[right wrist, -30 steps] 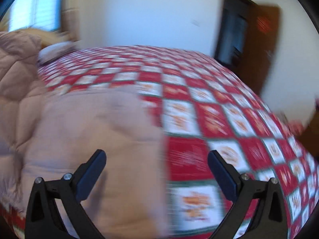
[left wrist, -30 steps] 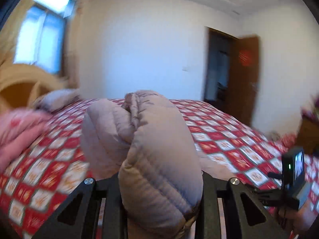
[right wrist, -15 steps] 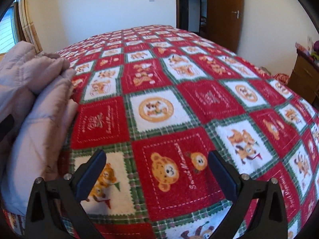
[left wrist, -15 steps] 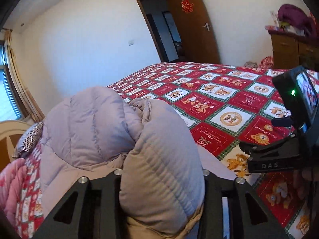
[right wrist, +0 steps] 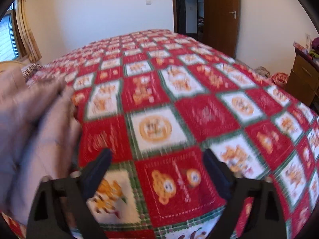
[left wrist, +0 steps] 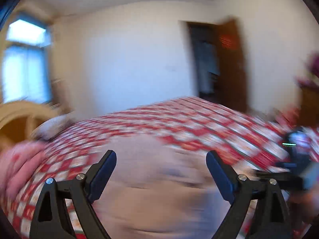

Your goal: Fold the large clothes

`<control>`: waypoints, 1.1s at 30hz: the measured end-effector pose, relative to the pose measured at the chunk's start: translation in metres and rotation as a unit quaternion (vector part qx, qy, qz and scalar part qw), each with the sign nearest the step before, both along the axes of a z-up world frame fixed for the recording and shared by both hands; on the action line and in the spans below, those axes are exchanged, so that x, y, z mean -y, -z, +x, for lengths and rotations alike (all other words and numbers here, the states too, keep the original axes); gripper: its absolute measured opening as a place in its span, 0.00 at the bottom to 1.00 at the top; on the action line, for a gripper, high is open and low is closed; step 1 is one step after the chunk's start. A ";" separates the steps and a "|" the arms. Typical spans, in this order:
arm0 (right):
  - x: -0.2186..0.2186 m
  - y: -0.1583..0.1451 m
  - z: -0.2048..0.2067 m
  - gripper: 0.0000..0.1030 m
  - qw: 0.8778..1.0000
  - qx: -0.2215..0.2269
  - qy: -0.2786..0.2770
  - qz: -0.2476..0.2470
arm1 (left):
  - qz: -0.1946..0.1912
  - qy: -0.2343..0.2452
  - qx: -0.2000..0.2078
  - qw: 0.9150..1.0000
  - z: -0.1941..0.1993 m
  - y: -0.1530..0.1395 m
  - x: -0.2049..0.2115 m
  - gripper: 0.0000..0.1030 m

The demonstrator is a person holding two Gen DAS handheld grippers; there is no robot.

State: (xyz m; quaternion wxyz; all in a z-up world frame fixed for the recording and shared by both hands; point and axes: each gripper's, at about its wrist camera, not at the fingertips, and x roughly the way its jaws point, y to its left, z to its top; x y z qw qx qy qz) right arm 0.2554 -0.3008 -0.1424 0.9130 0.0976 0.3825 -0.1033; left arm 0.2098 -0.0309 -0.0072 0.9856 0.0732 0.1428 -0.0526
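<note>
A pale mauve padded coat [left wrist: 157,195] lies on the bed, blurred, below and ahead of my left gripper [left wrist: 161,165]. That gripper's jaws are opening and stand wide, with nothing pressed between the pads; the coat shows through the gap beyond them. In the right wrist view the same coat [right wrist: 33,123] fills the left side, beside my right gripper [right wrist: 157,167]. Its jaws are closing a little but stand wide apart over the bedspread, with nothing between them. The right gripper's body [left wrist: 297,165] shows at the right edge of the left wrist view.
A red, white and green checked bedspread [right wrist: 179,91] covers the wide bed. A pink quilt [left wrist: 14,165] lies at the left, with a wooden headboard [left wrist: 18,117] and a window behind. A brown door [right wrist: 219,14] stands open at the back; a wooden cabinet [right wrist: 303,77] is at the right.
My left gripper has let go of the coat fold that it was shut on, and its jaws have sprung wide. The right gripper has swung away from the coat over the bedspread, its jaws slightly narrower.
</note>
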 end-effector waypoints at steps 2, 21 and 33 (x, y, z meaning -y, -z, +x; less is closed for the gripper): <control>-0.006 -0.022 0.006 0.82 1.000 0.012 -0.012 0.001 | -0.029 -0.087 -0.021 0.996 0.029 0.004 -0.051 0.91; -0.163 -0.104 0.111 0.54 0.989 0.025 -0.144 0.004 | -0.035 -0.098 -0.117 0.988 0.138 0.090 -0.039 0.91; -0.084 0.003 0.105 0.47 0.997 -0.004 -0.065 0.053 | -0.020 -0.048 -0.169 0.984 0.167 0.122 0.016 0.99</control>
